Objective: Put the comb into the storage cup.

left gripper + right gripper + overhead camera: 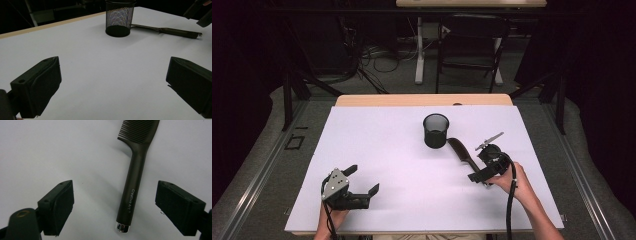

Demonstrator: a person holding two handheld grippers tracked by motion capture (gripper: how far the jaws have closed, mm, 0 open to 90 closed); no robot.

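A black comb [460, 151] with a silver end cap lies flat on the white sheet [387, 150]. Its toothed end is by a black mesh cup [435, 130] that stands upright. My right gripper [479, 164] hovers over the handle end, open. In the right gripper view the comb [135, 165], marked "CreativeArt", lies between the spread jaws of the right gripper [115, 188] and nearer the right one, which do not touch it. My left gripper [363, 179] is open near the front left, empty. The left gripper [114, 65] faces the cup [119, 18] and the comb [172, 31].
The sheet covers a wooden table [422, 100] whose bare far edge shows behind it. A desk and chair frame [469, 45] with floor cables stand beyond the table. Part of the right gripper [200, 12] appears at the top right of the left gripper view.
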